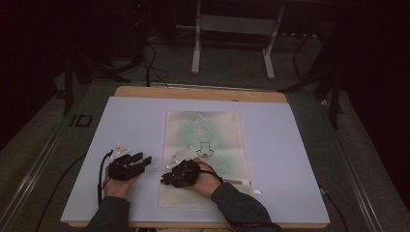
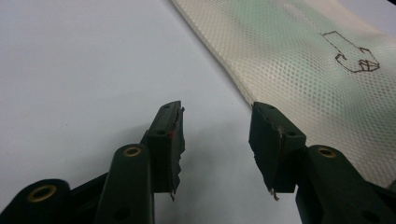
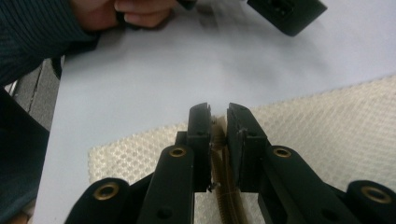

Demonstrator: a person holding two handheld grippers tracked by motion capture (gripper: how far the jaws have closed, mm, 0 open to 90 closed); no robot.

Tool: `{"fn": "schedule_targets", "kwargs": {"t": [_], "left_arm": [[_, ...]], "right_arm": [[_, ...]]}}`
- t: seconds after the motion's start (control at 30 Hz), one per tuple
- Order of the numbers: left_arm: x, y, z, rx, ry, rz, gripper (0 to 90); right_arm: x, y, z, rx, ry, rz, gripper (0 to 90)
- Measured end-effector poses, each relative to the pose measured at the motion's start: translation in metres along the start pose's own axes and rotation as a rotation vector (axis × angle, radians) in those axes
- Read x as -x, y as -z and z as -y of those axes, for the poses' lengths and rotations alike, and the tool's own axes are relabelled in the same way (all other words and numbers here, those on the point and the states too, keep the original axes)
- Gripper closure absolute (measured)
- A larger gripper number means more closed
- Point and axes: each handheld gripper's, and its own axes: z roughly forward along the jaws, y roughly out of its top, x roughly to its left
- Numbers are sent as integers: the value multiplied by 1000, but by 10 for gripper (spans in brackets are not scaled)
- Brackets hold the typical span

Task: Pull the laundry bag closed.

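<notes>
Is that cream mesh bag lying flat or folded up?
Flat. The mesh bag lies spread on the white board, its printed arrow fully showing.

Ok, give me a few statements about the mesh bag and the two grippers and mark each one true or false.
1. The mesh bag lies flat on the white board. True.
2. The left gripper is clamped on the bag. False: its jaws stand apart over bare board beside the bag's edge.
3. The right gripper has its jaws nearly closed on the bag's zipper. True.
4. The bag carries no marking. False: a dark outline drawing is printed on it.
</notes>
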Motion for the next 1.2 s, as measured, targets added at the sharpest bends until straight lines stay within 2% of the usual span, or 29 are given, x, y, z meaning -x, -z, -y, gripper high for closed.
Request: {"fn": "schedule_targets", "kwargs": {"t": [0.27,0.47,0.63,0.73,0.97,1.2], "left_arm": [[3,4,1,3,-3,27,549],[9,7,3,-15,-4,74,564],[17,13,3,-14,-18,123,647],[19,12,4,-30,-27,135,702],[27,13,6,-48,-73,191,867],[44,20,17,-99,-122,234,886]], "right_arm": [[3,-2,3,-31,-10,-20,804],[5,-5,8,-32,-34,-32,816],[2,-5,10,-28,-20,-16,820],[0,-5,10,-32,0,-3,820],[1,-5,12,-17,-12,-11,820],[4,-6,12,-14,-17,-24,820]]}}
